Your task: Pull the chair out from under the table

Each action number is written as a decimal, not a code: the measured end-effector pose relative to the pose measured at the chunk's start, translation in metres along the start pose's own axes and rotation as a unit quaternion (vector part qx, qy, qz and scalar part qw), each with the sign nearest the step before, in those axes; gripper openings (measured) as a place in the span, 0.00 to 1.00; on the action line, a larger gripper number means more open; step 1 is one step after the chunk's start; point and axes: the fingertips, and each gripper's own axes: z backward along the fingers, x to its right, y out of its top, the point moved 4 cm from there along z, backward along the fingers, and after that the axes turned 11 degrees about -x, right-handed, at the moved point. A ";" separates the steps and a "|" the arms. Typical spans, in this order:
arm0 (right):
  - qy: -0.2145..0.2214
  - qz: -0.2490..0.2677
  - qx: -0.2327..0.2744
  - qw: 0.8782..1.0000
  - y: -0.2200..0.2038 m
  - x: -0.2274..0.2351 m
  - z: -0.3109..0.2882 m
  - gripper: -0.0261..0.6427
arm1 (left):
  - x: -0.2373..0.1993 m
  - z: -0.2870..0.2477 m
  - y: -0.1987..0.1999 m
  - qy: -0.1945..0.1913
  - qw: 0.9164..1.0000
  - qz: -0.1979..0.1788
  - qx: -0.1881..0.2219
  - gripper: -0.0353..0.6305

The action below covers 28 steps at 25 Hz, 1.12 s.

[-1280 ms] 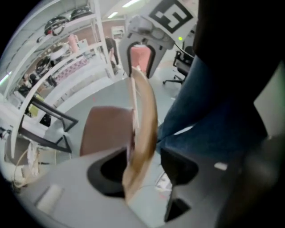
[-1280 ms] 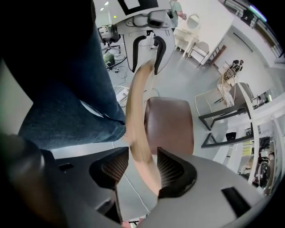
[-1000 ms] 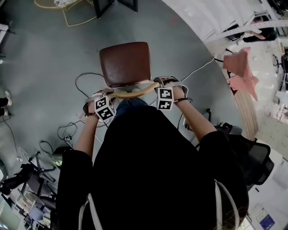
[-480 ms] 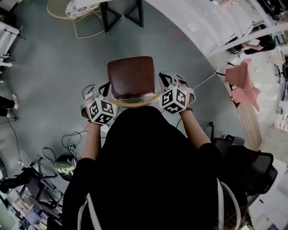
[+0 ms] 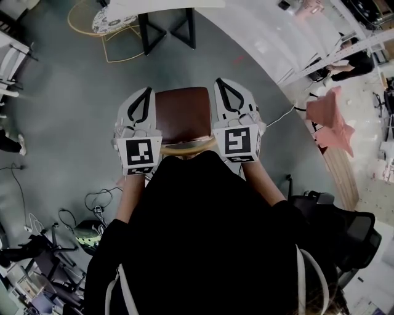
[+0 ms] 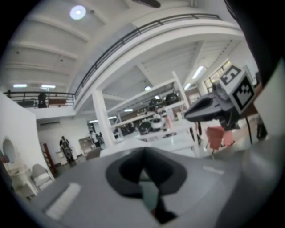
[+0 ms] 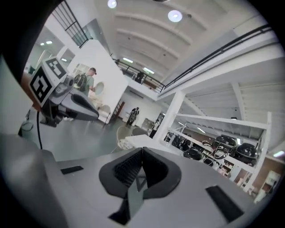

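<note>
The chair has a brown seat (image 5: 184,114) and a curved wooden backrest (image 5: 188,146). It stands on the grey floor just in front of the person, away from the white table (image 5: 154,5) at the top edge. My left gripper (image 5: 148,91) hovers over the seat's left side and my right gripper (image 5: 220,82) over its right side. Both are held high and level, touching nothing. In the left gripper view the jaws meet, shut and empty (image 6: 143,152). The right gripper view shows the same (image 7: 142,151). Each gripper view shows the other gripper beside it.
The table's black legs (image 5: 166,24) and a wire-frame round chair (image 5: 111,24) are ahead. Cables (image 5: 98,197) lie on the floor at the left. A pink cloth (image 5: 329,117) hangs at the right, and a black office chair (image 5: 345,227) is behind at the right.
Both grippers have come up off the ends of the chair's backrest and swung from pointing down to level. They now hang above the seat's sides.
</note>
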 end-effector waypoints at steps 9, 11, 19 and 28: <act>0.036 -0.187 0.087 0.978 0.030 0.014 0.019 0.07 | -0.012 0.025 0.044 0.022 0.988 0.103 0.109 0.06; 0.043 -0.187 0.090 0.977 0.032 0.011 0.020 0.07 | -0.011 0.027 0.048 0.021 0.987 0.109 0.115 0.06; 0.042 -0.187 0.086 0.978 0.030 0.006 0.023 0.07 | -0.008 0.029 0.043 0.019 0.989 0.101 0.109 0.06; 0.046 -0.189 0.078 0.978 0.026 0.001 0.022 0.07 | -0.003 0.027 0.039 0.003 0.991 0.100 0.092 0.06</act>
